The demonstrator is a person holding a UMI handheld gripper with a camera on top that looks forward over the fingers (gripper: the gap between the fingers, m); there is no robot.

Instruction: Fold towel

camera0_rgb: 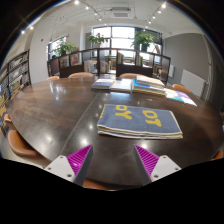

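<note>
- gripper (113,160) fingers spread wide, holding nothing, magenta pads (80,157) visible
- folded blue towel with yellow lettering (139,121) lies on dark round wooden table (60,110), just ahead of fingers

Gripper cam riding above fingers (112,160), facing 12 o'clock across table (60,110), towel (139,121) sitting near, windows far.

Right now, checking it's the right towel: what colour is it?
Blue-grey with yellow lettering; gripper view.
</note>
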